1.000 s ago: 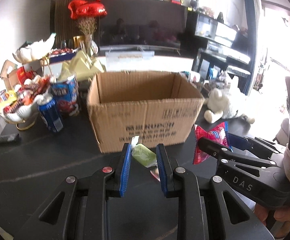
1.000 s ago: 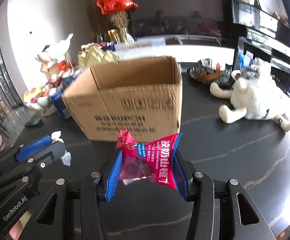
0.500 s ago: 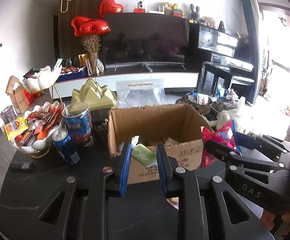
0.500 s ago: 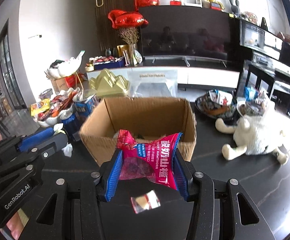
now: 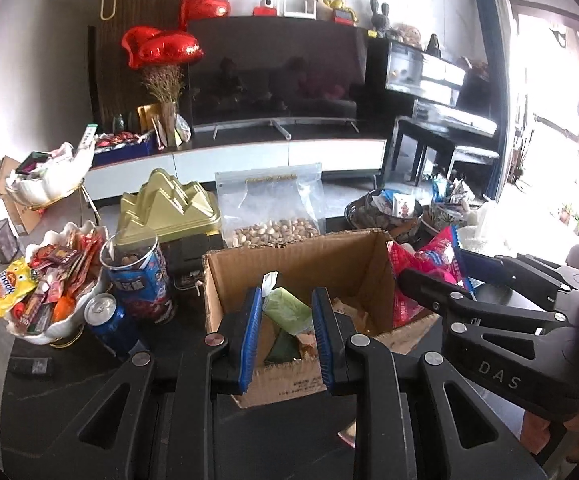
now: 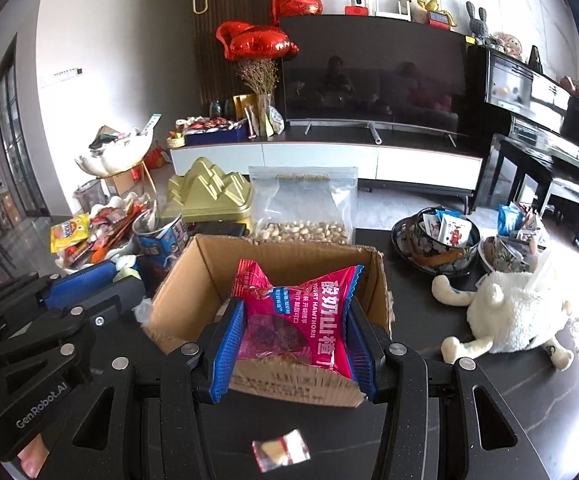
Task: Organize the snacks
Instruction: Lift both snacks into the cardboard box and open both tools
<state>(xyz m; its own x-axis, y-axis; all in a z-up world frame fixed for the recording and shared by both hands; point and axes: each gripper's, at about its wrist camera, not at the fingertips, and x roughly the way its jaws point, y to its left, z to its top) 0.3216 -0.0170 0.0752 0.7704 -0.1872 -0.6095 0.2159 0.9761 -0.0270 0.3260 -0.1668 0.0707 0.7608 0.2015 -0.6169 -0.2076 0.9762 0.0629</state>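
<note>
An open cardboard box (image 5: 353,256) (image 6: 205,264) stands on the dark table with a few wrapped snacks inside. My left gripper (image 5: 285,312) is shut on a small green snack packet (image 5: 289,308), held over the box's near wall. To its right, my right gripper (image 6: 289,328) is shut on a pink hawthorn snack bag (image 6: 301,312), also above the box's front edge. In the left wrist view the pink bag (image 5: 429,264) shows at the box's right corner. A small clear-wrapped candy (image 6: 281,456) lies on the table in front of the box.
Left of the box stand a blue can (image 5: 105,320), a blue tub (image 5: 137,276) and a white bowl of snacks (image 5: 49,280). Behind are a gold tin (image 5: 169,212) and a bag of pistachios (image 5: 273,208). A white plush toy (image 6: 505,312) and dark snack bowls (image 6: 437,240) sit at right.
Both grippers rose and moved forward with their snacks, from in front of the box's side wall to above its front rim, so the inside of the box now shows.
</note>
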